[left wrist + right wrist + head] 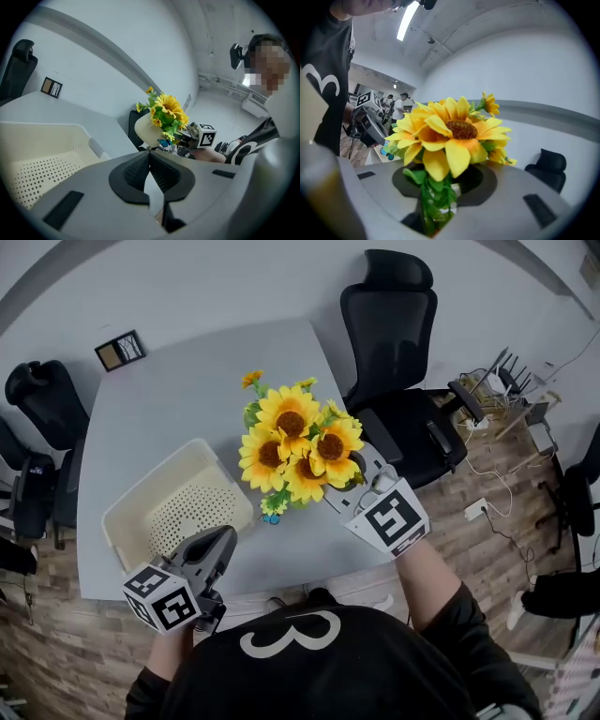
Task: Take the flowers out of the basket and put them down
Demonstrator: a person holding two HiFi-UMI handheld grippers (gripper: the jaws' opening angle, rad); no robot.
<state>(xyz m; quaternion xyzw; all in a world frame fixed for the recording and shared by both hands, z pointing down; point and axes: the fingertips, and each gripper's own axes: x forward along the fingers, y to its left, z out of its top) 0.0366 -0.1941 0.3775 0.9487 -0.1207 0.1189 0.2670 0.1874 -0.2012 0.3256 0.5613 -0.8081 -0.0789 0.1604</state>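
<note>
Clamping likely light, floppy yellow artificial sunflowers [295, 442] low by green stems [433, 206], between right gripper [440, 185] jaws; left gripper [150, 161] closed, empty.

1. Showed yellow petals, brown centres and green leaves on the flowers [295, 442].
2. Looked cream, dotted with small holes, on the basket [178, 465].
3. Wore grey, plus black-and-white square markers, on the left gripper [225, 536] and right gripper [354, 479].
4. Stayed pale grey-blue across the table [178, 399] and black on the chair [394, 324].
</note>
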